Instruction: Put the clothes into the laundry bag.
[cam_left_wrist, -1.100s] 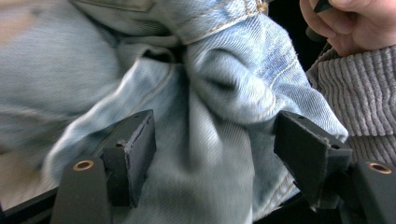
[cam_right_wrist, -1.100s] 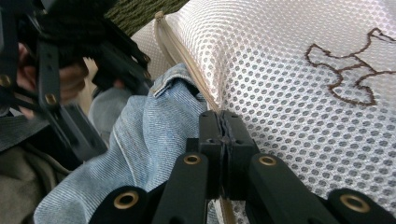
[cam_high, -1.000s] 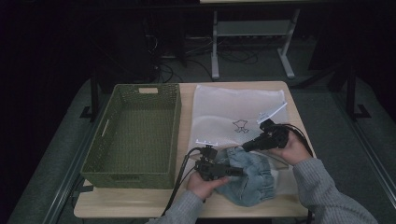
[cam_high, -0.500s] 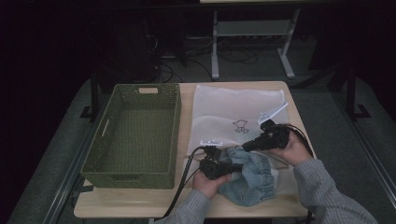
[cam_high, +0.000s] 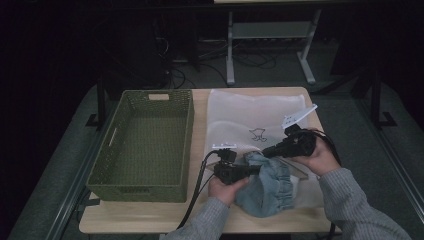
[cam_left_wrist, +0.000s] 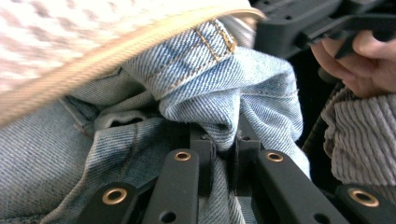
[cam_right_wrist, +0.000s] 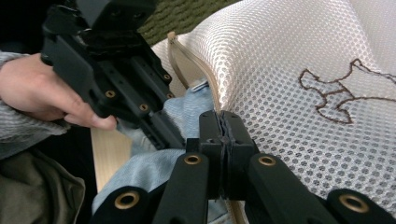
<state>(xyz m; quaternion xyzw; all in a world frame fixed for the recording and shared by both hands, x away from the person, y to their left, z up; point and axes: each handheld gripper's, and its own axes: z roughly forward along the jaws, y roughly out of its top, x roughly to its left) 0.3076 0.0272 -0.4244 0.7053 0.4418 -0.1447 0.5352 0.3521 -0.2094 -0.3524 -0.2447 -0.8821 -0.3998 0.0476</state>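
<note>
A: So, where do we have the denim garment (cam_high: 265, 187) right now?

B: We have it bunched at about five o'clock on the surface (cam_high: 150, 220), lying at the near edge of the white mesh bag (cam_high: 250, 117). In the left gripper view the bag's zip edge (cam_left_wrist: 116, 60) runs across the top, and the denim (cam_left_wrist: 224, 98) sits right under it.

A: And our left gripper (cam_high: 250, 170)?

B: Its fingers have just been closing, and now they pinch a fold of the denim; in the left gripper view we see the cloth squeezed between the two black tips. In the high view it lies at about six o'clock, pointing toward three o'clock into the heap.

A: The right gripper (cam_high: 267, 151)?

B: We hold it at about four o'clock on the surface, pointing toward nine o'clock. In the right gripper view its fingers (cam_right_wrist: 223, 133) are pressed together on the bag's near edge, with the mesh (cam_right_wrist: 289, 84) rising to the right of them and the denim (cam_right_wrist: 140, 172) below and to the left.

A: How close are our two grippers?

B: Near each other. The right gripper view shows the left gripper (cam_right_wrist: 154, 123) at ten o'clock, reaching in beside the zip edge.

A: And the green basket (cam_high: 145, 140)?

B: It stands at nine o'clock on the surface, just beside the bag, well apart from both our hands.
</note>
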